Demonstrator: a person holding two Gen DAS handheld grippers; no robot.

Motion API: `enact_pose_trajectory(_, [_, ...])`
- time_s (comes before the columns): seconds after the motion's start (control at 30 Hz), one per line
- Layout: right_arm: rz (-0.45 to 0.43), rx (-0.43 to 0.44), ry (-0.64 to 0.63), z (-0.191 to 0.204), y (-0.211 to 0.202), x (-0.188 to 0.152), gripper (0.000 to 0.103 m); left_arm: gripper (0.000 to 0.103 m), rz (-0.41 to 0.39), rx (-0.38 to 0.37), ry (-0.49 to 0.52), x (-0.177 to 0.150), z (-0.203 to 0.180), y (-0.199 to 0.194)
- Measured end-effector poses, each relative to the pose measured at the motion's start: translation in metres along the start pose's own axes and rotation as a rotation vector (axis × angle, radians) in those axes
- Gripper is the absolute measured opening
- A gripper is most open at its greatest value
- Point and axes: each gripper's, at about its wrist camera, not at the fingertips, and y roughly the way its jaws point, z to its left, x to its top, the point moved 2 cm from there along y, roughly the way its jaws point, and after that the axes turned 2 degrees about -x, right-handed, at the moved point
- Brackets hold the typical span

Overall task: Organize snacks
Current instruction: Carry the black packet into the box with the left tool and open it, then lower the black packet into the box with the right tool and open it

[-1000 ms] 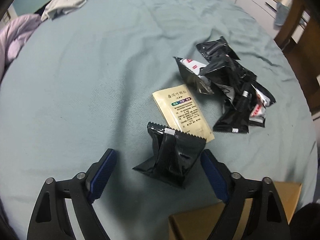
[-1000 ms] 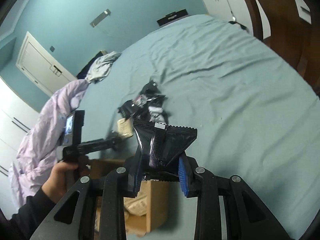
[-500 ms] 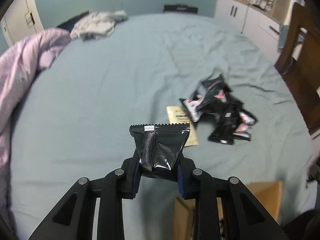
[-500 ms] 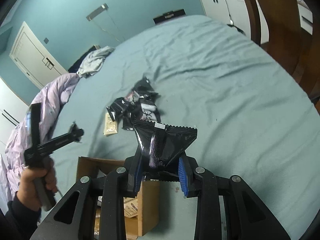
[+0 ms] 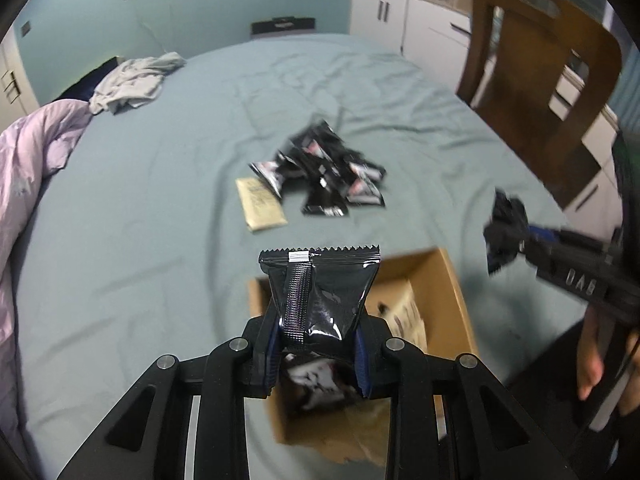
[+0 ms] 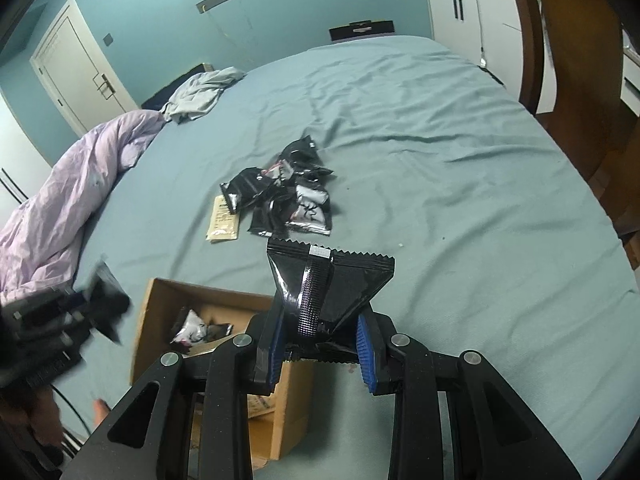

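My left gripper (image 5: 316, 354) is shut on a black snack packet (image 5: 318, 292) and holds it above an open cardboard box (image 5: 444, 280) with packets inside. My right gripper (image 6: 322, 350) is shut on another black snack packet (image 6: 328, 284), raised beside the same box (image 6: 160, 300). A pile of black snack packets (image 5: 324, 176) and a beige sachet (image 5: 260, 204) lie on the teal bed further out; the pile (image 6: 288, 196) and sachet (image 6: 224, 220) also show in the right wrist view. Each gripper appears blurred in the other's view.
A lilac duvet (image 6: 60, 200) is bunched at the left edge of the bed. Grey clothing (image 6: 200, 92) lies at the far corner. A wooden chair (image 5: 540, 80) and white cabinets (image 5: 400, 20) stand to the right of the bed.
My left gripper closed on a black packet lying on the bed, lifted it and carried it back over the box. My right gripper kept its packet and shifted slightly.
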Motion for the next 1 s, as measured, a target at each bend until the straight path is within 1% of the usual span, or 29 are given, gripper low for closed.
enact_pose_trajectory(0.17, [0.003,0.014,0.022,-0.006,-0.001,0.0,0.029,0.029,0.051,0.024,0.047,-0.011,-0.016,0.022])
enact_pose_trajectory(0.3, [0.002,0.012,0.025,-0.008,-0.001,-0.001,0.029,0.029,0.072,0.046,0.084,-0.017,-0.022,0.036])
enact_pose_trajectory(0.43, [0.006,0.01,0.008,-0.004,0.0,-0.002,0.029,0.029,0.096,0.05,0.086,-0.021,-0.023,0.047])
enact_pose_trajectory(0.6, [0.009,0.006,-0.01,0.0,0.001,-0.002,0.029,0.031,0.115,0.095,0.091,-0.023,-0.017,0.062])
enact_pose_trajectory(0.67, [0.009,0.005,-0.015,0.0,0.001,-0.003,0.029,0.032,0.121,0.1,0.08,-0.024,-0.012,0.065])
enact_pose_trajectory(0.73, [0.01,0.005,-0.019,0.001,0.002,-0.003,0.029,0.037,0.128,0.09,0.067,-0.024,-0.009,0.067])
enact_pose_trajectory(0.77, [0.013,0.005,-0.021,0.001,0.002,-0.003,0.029,0.043,0.121,0.087,0.063,-0.023,-0.008,0.066])
enact_pose_trajectory(0.83, [0.02,0.006,-0.023,0.002,0.003,-0.003,0.029,0.05,0.101,0.084,0.075,-0.021,-0.01,0.063])
enact_pose_trajectory(0.9, [0.022,0.004,-0.027,0.003,0.003,-0.003,0.029,0.068,0.091,0.098,0.099,-0.02,-0.013,0.061])
enact_pose_trajectory(1.0, [0.022,0.006,-0.029,0.003,0.003,-0.003,0.029,0.07,0.059,0.119,0.126,-0.016,-0.016,0.053])
